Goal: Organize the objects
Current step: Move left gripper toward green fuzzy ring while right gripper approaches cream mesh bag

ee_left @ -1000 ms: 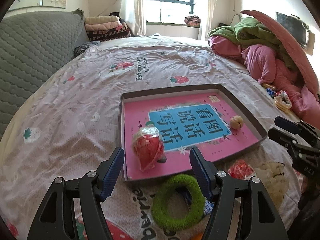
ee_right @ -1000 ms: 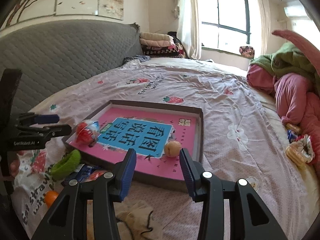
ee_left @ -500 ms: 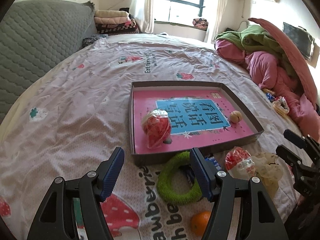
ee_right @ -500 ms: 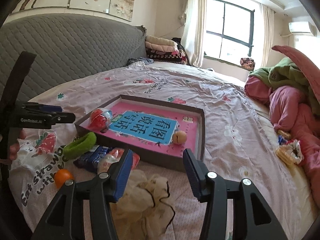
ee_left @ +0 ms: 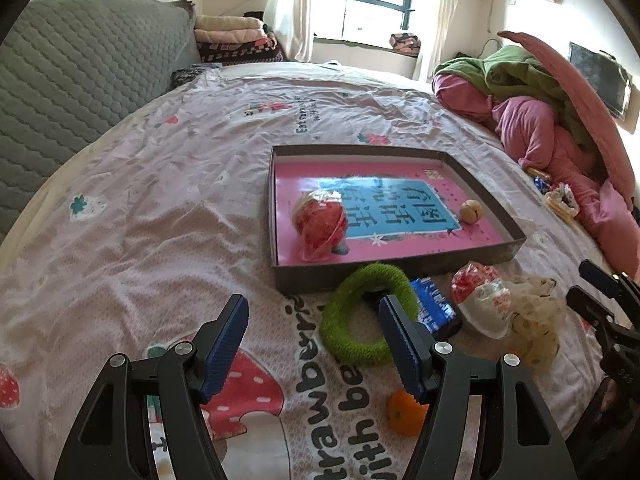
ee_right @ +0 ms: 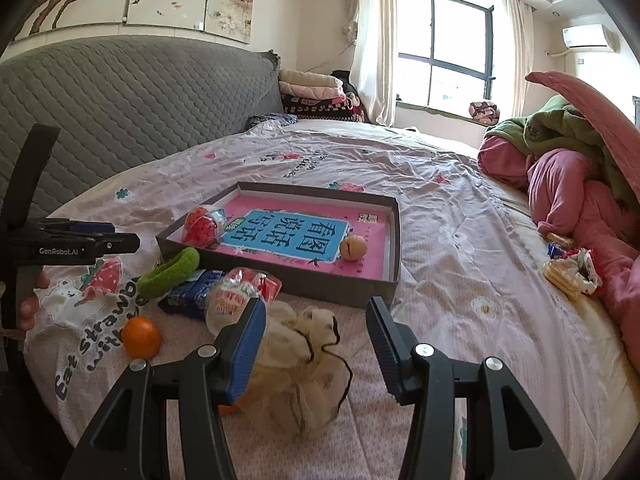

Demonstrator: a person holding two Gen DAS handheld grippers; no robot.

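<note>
both grippers, left (ee_left: 312, 344) and right (ee_right: 316, 344), gape empty; fuzzy green ring (ee_left: 366, 316) and crinkly mesh pouch (ee_right: 304, 364) lie near the shallow cardboard tray (ee_right: 288, 276).

A: Left wrist view: low over the bed's (ee_left: 132, 216) near edge, facing the window, tray (ee_left: 394, 268) near.
B: Right wrist view: same edge, angled toward the headboard (ee_right: 120, 100); tray (ee_right: 340, 284) shared.
</note>
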